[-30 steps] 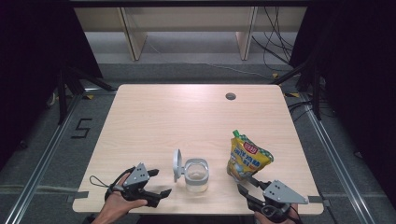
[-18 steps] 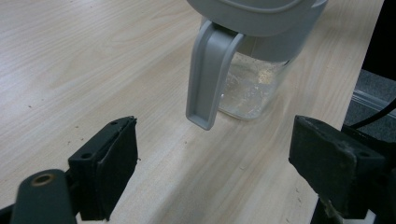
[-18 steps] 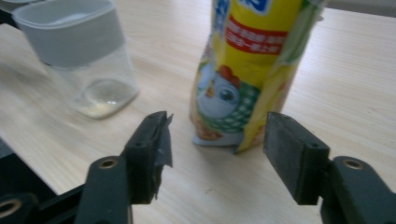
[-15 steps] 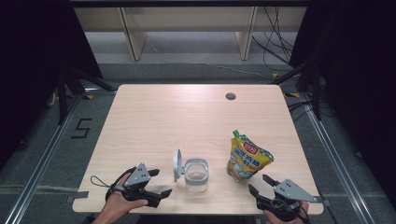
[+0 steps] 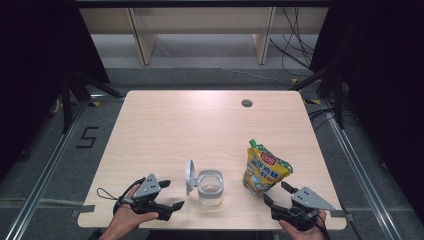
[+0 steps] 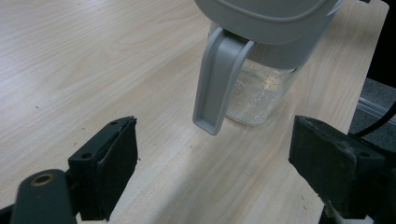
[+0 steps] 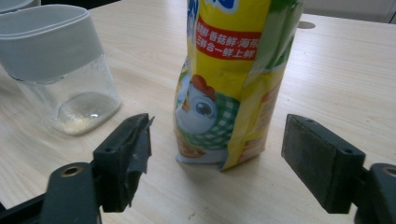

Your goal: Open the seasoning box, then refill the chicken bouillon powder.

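Note:
A yellow pouch (image 5: 265, 170) with a chicken picture stands upright on the table (image 5: 200, 125), at the front right. Left of it stands a clear jar (image 5: 210, 186) with a grey rim, its grey lid (image 5: 189, 176) flipped open to the left. My right gripper (image 5: 276, 192) sits just in front of the pouch (image 7: 229, 84). Its jaws have just been opening and stand wide, touching nothing; the pouch is ahead of them. My left gripper (image 5: 171, 194) rests open left of the jar (image 6: 259, 93), its jaws pointing at the hanging lid (image 6: 219, 79).
A small round hole (image 5: 246, 103) lies near the table's far right. Both hands rest at the near edge. Beyond the table are shelf legs (image 5: 142, 40), cables (image 5: 295, 45) and dark floor.
The right gripper's jaws have spread wider and it has slid a little to the right, toward the near edge. The pouch, the jar and the left gripper have kept still.

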The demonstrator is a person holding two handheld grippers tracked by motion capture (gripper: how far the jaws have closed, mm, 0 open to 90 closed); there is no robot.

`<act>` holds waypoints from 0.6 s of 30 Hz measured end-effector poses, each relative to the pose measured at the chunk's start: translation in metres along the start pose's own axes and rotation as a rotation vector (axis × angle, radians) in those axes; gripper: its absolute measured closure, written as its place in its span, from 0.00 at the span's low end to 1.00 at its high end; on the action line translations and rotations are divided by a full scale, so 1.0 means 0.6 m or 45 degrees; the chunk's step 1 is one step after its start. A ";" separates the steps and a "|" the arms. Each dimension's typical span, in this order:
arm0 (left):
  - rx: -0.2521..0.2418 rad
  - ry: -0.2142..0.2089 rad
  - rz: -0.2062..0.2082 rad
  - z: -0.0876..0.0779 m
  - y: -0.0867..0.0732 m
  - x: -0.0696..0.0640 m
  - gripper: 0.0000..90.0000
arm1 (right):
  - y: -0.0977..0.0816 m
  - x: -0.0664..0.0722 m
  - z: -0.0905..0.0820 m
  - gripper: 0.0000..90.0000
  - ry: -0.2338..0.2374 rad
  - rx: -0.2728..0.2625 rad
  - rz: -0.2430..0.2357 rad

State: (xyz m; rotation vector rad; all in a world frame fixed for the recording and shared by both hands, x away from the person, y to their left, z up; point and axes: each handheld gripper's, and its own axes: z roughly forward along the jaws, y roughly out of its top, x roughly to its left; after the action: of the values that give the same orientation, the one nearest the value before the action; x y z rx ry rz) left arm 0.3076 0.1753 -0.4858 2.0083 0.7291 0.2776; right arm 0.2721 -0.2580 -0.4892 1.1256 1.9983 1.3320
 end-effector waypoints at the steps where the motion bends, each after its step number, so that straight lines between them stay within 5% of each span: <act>1: -0.002 -0.004 -0.001 0.001 0.000 0.000 0.17 | 0.000 0.001 0.002 0.25 0.001 0.003 0.010; 3: 0.002 -0.017 -0.002 0.002 0.002 -0.002 0.17 | -0.001 -0.001 0.005 0.22 -0.005 0.001 0.013; 4: -0.008 -0.013 -0.012 0.003 0.002 -0.004 0.17 | -0.001 0.002 0.006 0.21 -0.013 -0.002 0.060; 9: 0.011 -0.011 0.010 0.001 0.002 -0.003 0.17 | -0.001 -0.007 0.022 0.18 0.015 -0.033 -0.003; 17: 0.000 -0.016 0.037 0.000 0.003 -0.001 0.17 | 0.000 -0.010 0.044 0.18 0.046 -0.075 -0.024; 18: 0.000 -0.017 0.039 0.000 0.003 0.000 0.17 | 0.000 -0.008 0.046 0.18 0.036 -0.088 0.018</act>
State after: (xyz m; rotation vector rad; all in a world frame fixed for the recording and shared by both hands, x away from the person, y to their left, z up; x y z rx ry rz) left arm 0.3081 0.1745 -0.4840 2.0208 0.6907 0.2822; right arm 0.2953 -0.2478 -0.5009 1.0972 1.9520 1.4203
